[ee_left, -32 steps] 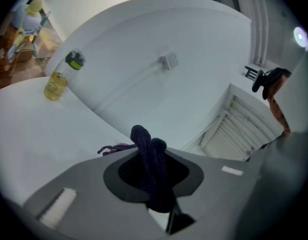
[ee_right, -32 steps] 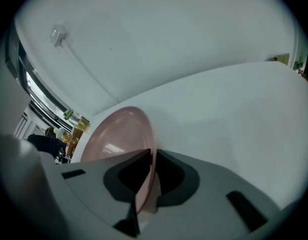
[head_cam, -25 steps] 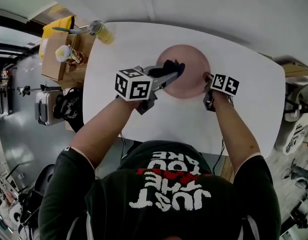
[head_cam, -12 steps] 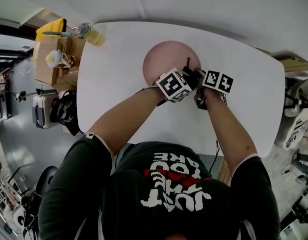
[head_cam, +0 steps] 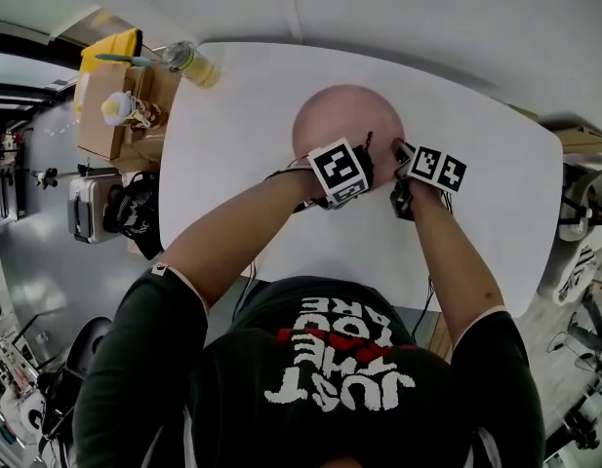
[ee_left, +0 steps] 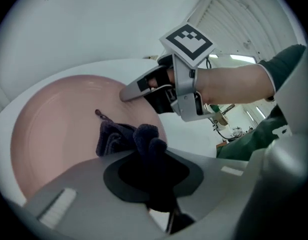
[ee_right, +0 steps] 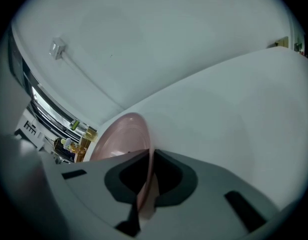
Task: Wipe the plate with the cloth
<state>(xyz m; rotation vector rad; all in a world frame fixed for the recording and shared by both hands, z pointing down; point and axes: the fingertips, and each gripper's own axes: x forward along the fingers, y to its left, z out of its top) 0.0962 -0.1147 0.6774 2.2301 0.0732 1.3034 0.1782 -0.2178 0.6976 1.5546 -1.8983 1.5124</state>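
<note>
Pink round plate sits on white table, near rim pinched by right gripper. Left gripper clamps dark blue cloth onto plate. Wiping looks barely started; most surface left.

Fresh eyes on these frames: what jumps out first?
A pink plate sits in the middle of the white table. The left gripper holds a bunched dark cloth on the plate's near right part, while the right gripper clamps the rim just beside it.
</note>
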